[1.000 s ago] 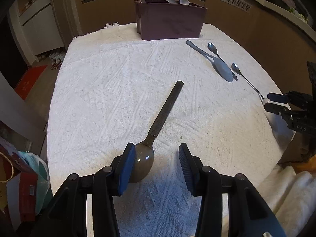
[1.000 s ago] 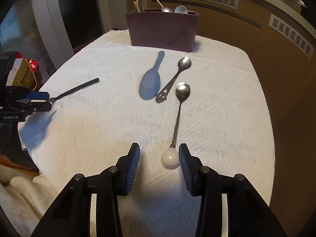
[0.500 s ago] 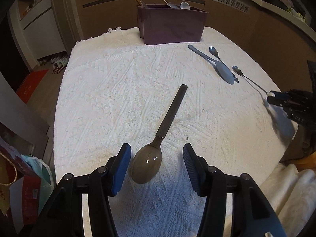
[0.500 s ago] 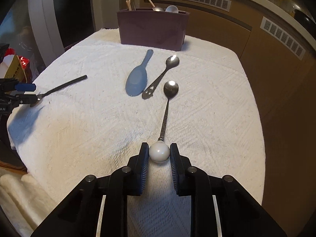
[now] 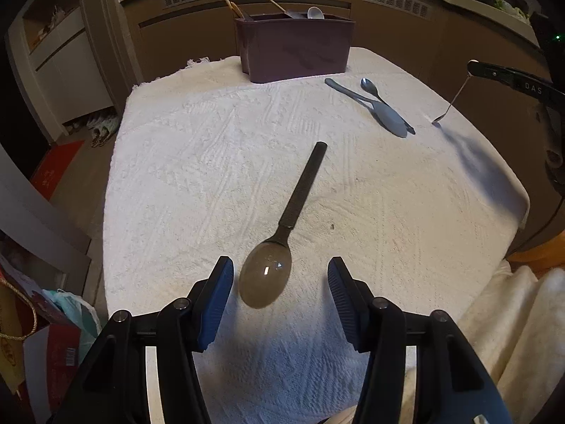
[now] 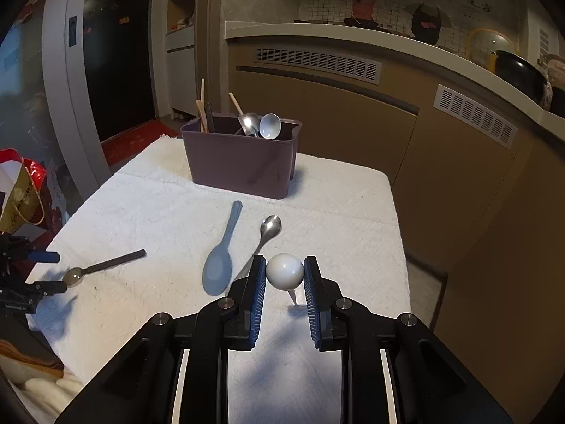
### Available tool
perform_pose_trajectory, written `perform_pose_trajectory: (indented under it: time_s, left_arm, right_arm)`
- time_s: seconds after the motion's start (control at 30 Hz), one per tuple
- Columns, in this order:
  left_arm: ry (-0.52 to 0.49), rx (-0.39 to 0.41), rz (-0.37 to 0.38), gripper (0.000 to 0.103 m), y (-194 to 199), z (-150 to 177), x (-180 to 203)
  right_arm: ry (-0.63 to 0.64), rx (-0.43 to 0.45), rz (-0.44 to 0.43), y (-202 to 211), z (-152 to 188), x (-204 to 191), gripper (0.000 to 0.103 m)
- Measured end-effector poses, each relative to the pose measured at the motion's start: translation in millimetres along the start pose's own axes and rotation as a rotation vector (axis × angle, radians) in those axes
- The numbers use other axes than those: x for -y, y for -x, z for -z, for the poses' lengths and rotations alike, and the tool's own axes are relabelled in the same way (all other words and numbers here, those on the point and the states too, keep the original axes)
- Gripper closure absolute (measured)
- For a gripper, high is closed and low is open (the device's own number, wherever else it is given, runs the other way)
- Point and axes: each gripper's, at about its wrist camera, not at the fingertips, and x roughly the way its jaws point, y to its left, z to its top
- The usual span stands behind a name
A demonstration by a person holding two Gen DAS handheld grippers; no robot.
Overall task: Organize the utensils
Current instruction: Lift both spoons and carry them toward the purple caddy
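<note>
Altogether four spoons (image 6: 285, 271), one holder (image 6: 240, 157)

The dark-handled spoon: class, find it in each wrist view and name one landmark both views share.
Left wrist view: dark-handled spoon at lower centre, its bowl between the left gripper's fingers.
Right wrist view: spoon at far left on the cloth.
Shared landmark: the purple utensil holder at the table's far end.

Red gift bag (image 6: 19, 190) beside table; black pot (image 6: 519, 70) on counter.
</note>
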Motion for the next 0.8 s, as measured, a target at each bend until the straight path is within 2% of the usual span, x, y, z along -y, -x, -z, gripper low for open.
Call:
perform_pose_trajectory:
  time_s: [0.23, 0.27, 0.33, 0.5, 0.67, 0.73, 0.8]
  left_arm:
    - [0.072, -0.046, -0.04, 0.054, -24, 5, -14]
    - [0.076, -0.028, -0.039, 0.055, -23, 6, -14]
    - [0.071, -0.016, -0.043, 0.07, -21, 5, -9]
    - [0.059, 0.043, -0.07, 0.071, -15, -6, 5]
    - [0.045, 0.163, -0.082, 0.073, 18, -32, 8]
    - [0.039, 0.204, -0.078, 0.091, 28, -46, 10]
    - [0.038, 0.232, -0.084, 0.091, 31, -60, 12]
  right_arm:
    - [0.016, -0.005, -0.009, -4, 6, -5, 0.08]
    - [0.016, -0.005, -0.009, -4, 6, -5, 0.08]
    - [0.012, -0.004, -0.008, -3, 6, -5, 0.08]
    - [0.003, 0.013, -0.014, 2, 3, -3, 0.081]
    - [0.013, 0.047, -0.022, 13, -3, -7, 0.081]
    - [0.015, 0.054, -0.028, 15, -5, -7, 0.081]
    - [0.017, 0.06, -0.032, 15, -7, -8, 0.081]
